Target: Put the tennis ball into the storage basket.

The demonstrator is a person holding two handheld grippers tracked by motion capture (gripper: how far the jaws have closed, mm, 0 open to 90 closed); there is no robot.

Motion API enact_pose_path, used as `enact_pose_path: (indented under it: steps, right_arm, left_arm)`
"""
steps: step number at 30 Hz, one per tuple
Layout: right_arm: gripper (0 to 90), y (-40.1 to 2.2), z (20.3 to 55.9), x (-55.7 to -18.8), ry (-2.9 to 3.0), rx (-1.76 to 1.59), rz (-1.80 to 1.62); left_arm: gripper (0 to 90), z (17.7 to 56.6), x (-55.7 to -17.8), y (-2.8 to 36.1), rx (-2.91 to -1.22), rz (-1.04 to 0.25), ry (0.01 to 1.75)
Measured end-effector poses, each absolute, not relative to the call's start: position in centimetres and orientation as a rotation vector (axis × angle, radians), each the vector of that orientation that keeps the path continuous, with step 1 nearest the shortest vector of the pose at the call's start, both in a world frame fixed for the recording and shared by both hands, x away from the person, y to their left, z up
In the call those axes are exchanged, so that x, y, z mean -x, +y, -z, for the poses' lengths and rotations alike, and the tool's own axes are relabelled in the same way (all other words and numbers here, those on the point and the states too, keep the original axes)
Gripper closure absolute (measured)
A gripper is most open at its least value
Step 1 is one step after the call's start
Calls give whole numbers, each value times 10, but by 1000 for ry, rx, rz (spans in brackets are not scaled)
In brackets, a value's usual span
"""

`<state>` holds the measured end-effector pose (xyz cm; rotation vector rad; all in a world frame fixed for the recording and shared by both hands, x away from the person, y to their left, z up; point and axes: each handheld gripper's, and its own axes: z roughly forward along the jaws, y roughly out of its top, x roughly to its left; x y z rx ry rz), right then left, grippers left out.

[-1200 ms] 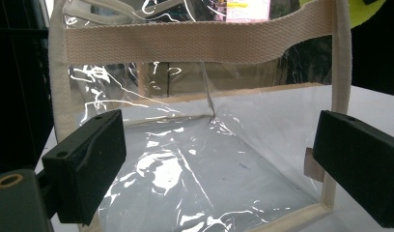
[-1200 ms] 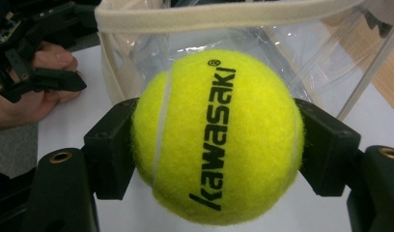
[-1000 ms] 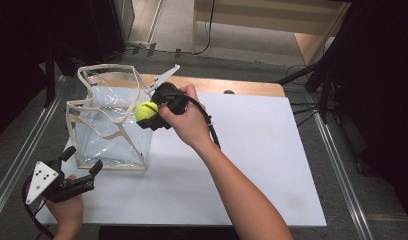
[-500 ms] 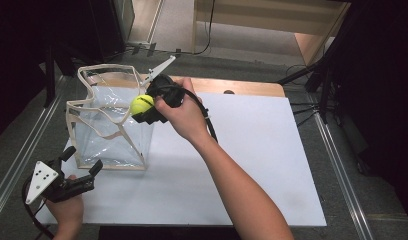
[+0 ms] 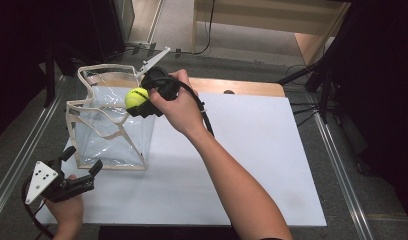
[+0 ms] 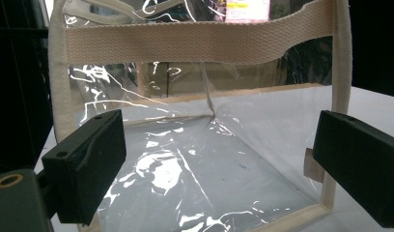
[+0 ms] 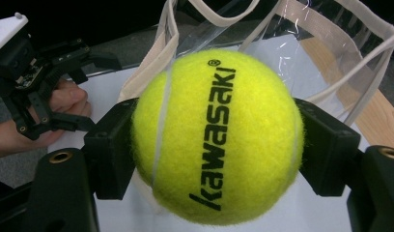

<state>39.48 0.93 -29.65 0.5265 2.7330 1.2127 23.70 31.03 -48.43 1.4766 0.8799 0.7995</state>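
Right gripper (image 5: 140, 102): held in the person's right hand (image 5: 177, 105) over the near right corner of the bag's open mouth, seen from the high view; its jaws are clamped on a tennis ball, one black pad on each side of it.
Tennis ball (image 7: 217, 135): yellow, printed "kawasaki" in black along its face; it sits squeezed between the right gripper's two pads, off the table, at the level of the bag's rim and just over its edge.
Bag (image 5: 112, 125): a clear plastic tote with cream webbing trim and handles, standing upright on the left part of the white board, mouth open upward.
Left gripper (image 5: 84, 172): held in the left hand (image 5: 64, 212) at the near left corner of the board, pointing toward the bag's near wall; its jaws stand wide apart with nothing between them. In the left gripper view the bag's clear wall and a webbing strap (image 6: 195, 41) lie beyond the two pads, apart from them.
White board (image 5: 262, 165): covers most of the tabletop; a strip of wooden table edge (image 5: 242, 86) shows along its far side.
Grey plate (image 5: 40, 180): sits atop the left gripper.
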Motion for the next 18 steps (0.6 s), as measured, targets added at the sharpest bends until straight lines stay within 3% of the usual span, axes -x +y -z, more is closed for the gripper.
enact_pose_path:
  steps: [18]
  right_arm:
    - [243,24,285,-403,2730,-503,-1208]
  left_arm:
    - [54,484,-237,311,-1477,-792,876]
